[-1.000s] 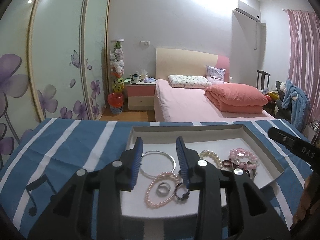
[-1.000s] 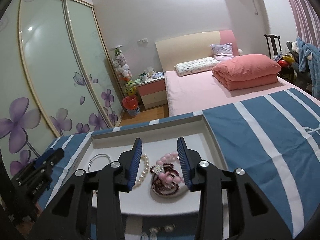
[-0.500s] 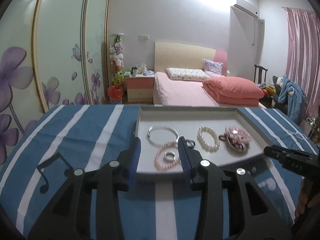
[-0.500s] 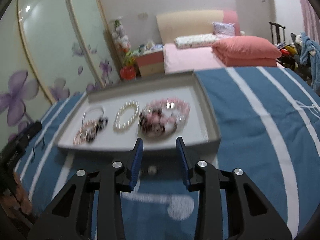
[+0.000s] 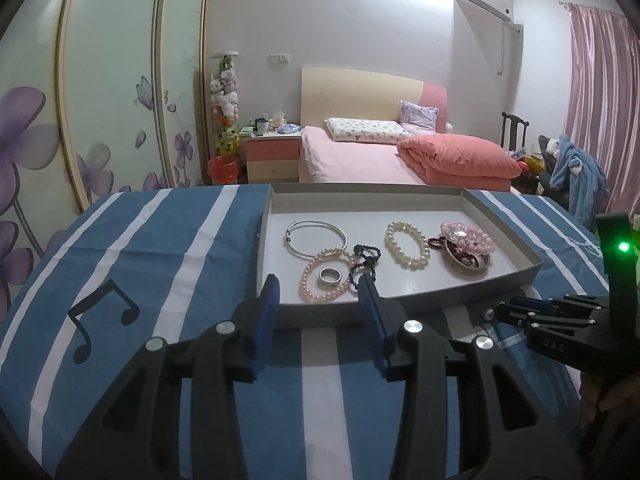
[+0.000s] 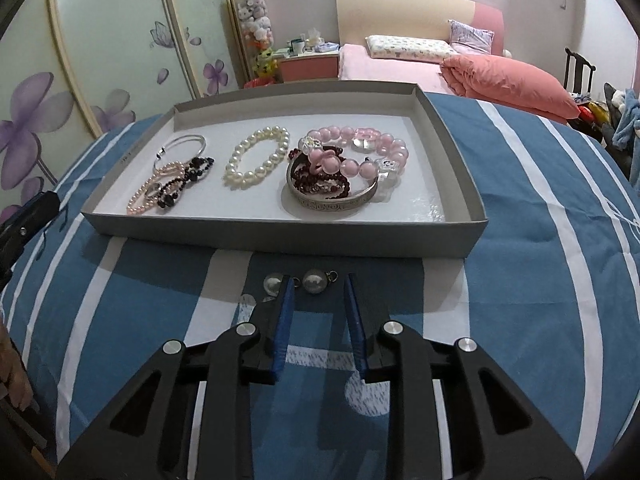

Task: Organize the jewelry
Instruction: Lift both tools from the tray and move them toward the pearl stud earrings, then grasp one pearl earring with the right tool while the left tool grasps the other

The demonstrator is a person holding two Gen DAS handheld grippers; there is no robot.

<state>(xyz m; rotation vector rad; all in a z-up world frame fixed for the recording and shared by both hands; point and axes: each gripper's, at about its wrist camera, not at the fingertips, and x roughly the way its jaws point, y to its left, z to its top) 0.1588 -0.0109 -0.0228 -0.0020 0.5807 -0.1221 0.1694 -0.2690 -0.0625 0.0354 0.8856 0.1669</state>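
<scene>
A grey tray [image 6: 280, 236] [image 5: 400, 304] on the blue striped cloth holds a white pearl bracelet [image 6: 256, 158] [image 5: 406, 245], a pink bead bracelet [image 6: 360, 152] over a silver bangle with dark red beads [image 6: 332, 196], a silver hoop [image 5: 316, 236], a small pink pearl bracelet [image 5: 324, 278], a ring [image 5: 330, 276] and black beads [image 5: 364, 260]. Two pearl earrings [image 6: 314, 282] lie on the cloth in front of the tray. My right gripper [image 6: 318, 292] is open and empty just before them. My left gripper [image 5: 318, 294] is open and empty at the tray's near edge.
The blue and white striped cloth [image 5: 160, 248] covers the table. A bed [image 5: 360, 152] and a nightstand [image 5: 272, 156] stand behind, and wardrobe doors [image 5: 100, 100] on the left. The right gripper's body shows at the right of the left wrist view [image 5: 568, 324].
Both grippers have pulled back and down from above the tray to its near side. The right gripper now hovers low over the cloth by the two earrings.
</scene>
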